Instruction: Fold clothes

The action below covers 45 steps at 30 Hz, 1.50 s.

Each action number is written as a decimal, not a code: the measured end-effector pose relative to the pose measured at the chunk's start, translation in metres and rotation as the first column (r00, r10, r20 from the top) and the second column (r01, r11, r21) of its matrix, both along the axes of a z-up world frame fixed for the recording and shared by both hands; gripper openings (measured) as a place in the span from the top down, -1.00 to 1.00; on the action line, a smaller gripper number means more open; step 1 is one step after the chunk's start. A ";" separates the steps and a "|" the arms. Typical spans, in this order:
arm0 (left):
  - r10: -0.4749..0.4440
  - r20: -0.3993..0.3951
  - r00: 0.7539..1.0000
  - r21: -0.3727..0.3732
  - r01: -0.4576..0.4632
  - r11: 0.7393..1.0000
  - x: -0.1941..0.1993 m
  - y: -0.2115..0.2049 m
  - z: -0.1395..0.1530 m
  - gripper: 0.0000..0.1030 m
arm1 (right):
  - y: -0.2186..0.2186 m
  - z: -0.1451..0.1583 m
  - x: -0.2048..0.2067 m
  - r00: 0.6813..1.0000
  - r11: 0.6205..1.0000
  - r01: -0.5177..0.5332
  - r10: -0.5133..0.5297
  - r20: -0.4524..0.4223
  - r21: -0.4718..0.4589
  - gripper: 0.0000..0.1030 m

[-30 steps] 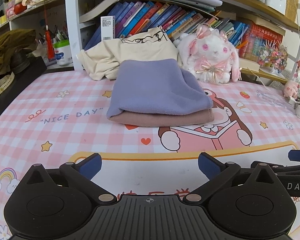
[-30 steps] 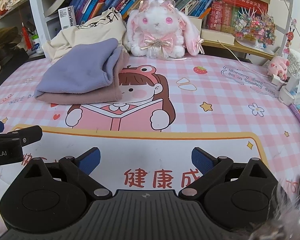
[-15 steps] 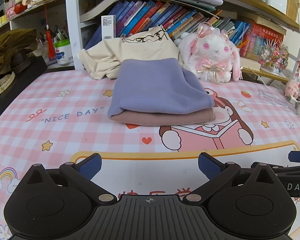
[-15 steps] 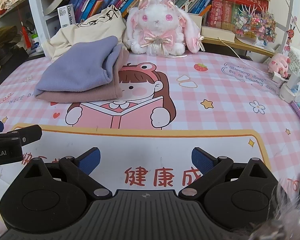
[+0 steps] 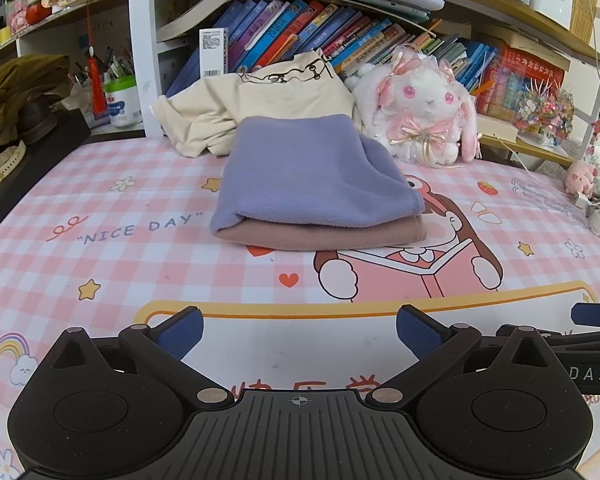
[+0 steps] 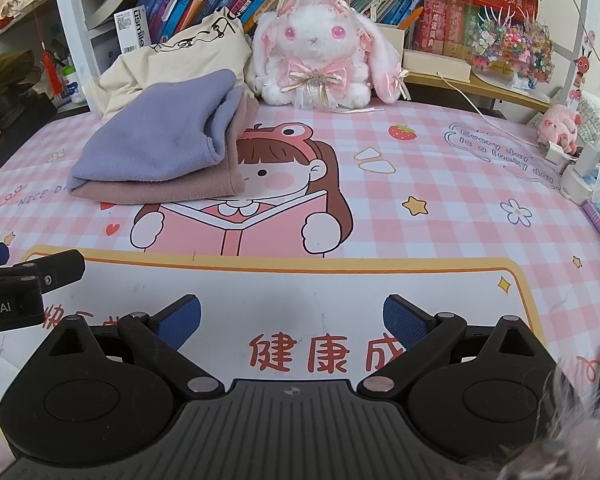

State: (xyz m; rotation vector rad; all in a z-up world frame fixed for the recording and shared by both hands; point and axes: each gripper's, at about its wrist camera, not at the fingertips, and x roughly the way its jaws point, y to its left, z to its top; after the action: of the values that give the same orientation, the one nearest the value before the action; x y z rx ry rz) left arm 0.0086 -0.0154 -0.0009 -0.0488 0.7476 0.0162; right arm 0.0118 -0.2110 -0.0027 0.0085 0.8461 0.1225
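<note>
a: where are the clothes seen?
b: a folded purple garment (image 5: pixel 316 172) is stacked on a folded pink garment (image 5: pixel 324 236) on the table (image 5: pixel 100 264). a cream garment (image 5: pixel 260 108) is heaped just behind.
a: and the fingers?
b: the left gripper (image 5: pixel 299 330) and right gripper (image 6: pixel 292 318) are held spread wide and empty, well apart from the stack.

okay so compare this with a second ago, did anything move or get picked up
Nothing was picked up or let go. The left gripper and right gripper stay open and empty above the mat; the views only drift slightly. The purple garment stays folded on the pink garment.
</note>
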 end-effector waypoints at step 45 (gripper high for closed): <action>-0.011 -0.010 1.000 -0.007 0.011 1.000 0.002 0.000 -0.001 -1.00 | 0.002 -0.003 0.006 1.000 1.000 0.002 -0.002 -0.017 -0.002 -0.92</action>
State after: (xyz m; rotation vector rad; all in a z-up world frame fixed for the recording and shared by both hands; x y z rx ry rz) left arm 0.0102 -0.0157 -0.0018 -0.0515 0.7584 0.0032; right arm 0.0176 -0.2091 -0.0054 0.0090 0.8632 0.1200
